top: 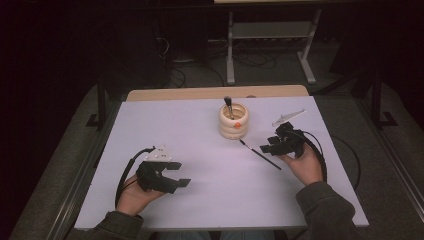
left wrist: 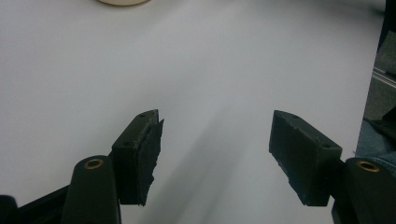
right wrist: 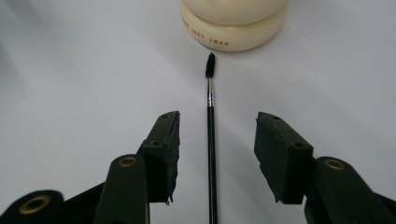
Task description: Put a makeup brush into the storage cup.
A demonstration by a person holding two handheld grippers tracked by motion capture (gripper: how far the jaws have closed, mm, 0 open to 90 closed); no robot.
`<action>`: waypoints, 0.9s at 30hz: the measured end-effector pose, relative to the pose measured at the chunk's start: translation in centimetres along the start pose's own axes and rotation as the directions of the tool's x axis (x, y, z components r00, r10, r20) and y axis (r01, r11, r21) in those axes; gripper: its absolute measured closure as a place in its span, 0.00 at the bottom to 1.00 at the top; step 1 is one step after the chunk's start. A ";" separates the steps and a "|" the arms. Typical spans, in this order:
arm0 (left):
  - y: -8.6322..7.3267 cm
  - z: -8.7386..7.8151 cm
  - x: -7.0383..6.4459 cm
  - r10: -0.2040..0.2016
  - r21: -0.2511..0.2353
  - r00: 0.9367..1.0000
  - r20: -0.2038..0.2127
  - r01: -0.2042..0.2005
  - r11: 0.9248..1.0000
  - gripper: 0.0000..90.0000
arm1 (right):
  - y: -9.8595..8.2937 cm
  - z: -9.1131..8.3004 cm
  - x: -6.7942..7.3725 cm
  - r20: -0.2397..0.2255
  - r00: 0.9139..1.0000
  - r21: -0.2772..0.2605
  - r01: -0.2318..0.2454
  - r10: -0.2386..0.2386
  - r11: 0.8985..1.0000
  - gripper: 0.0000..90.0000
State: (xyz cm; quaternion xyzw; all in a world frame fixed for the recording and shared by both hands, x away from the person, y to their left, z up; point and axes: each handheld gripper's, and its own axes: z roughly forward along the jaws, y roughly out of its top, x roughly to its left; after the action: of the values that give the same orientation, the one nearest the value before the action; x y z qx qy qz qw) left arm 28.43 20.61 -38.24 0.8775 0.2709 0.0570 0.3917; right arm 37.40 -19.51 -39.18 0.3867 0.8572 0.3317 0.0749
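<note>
A thin black brush (right wrist: 211,140) lies flat on the white table (top: 200,150), just near the cream holder (top: 233,122) that already keeps another brush (top: 228,105) standing. The right gripper (right wrist: 217,144) has its jaws wide on both sides of the handle, ready to pinch it. The left gripper (left wrist: 215,144) waits wide open and empty, near the left side.

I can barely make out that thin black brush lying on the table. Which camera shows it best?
The right gripper view: the brush lies close up between the open jaws, bristles toward the cream holder. The high view shows it as a thin, small line.
</note>
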 end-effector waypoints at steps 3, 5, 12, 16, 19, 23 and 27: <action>0.0 0.0 0.0 -0.001 0.001 1.000 0.002 0.001 1.000 0.37 | -0.1 0.1 0.0 0.000 1.000 0.015 0.001 -0.001 1.000 0.55; 0.0 0.0 0.0 0.009 0.010 1.000 0.002 -0.009 1.000 0.37 | -0.2 0.1 0.1 0.005 1.000 0.017 0.006 -0.006 1.000 0.55; 0.0 0.1 0.0 0.000 0.001 1.000 0.002 0.000 1.000 0.37 | -0.8 0.2 0.0 0.007 1.000 0.028 -0.003 0.003 1.000 0.57; 0.0 0.1 0.0 0.000 0.002 1.000 0.002 0.000 1.000 0.37 | -1.0 0.3 -0.1 0.005 1.000 0.037 0.001 -0.001 0.999 0.58; 0.0 0.0 0.1 0.009 0.008 1.000 0.001 -0.009 1.000 0.37 | -1.3 0.4 -0.1 0.009 1.000 0.051 0.002 -0.002 0.999 0.58; 0.0 0.1 0.0 0.003 0.005 1.000 0.002 -0.003 1.000 0.37 | -1.9 0.6 -0.3 0.011 1.000 0.075 -0.005 0.005 0.997 0.59; 0.0 0.0 0.0 0.003 0.003 1.000 0.001 -0.003 1.000 0.37 | -2.4 0.8 -0.3 0.010 1.000 0.087 -0.002 0.001 0.996 0.60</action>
State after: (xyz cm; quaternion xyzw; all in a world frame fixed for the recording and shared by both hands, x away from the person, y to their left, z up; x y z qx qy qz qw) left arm 28.40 20.57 -38.27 0.8785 0.2696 0.0566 0.3903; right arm 36.46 -20.48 -41.35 0.3921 0.8702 0.2920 0.0618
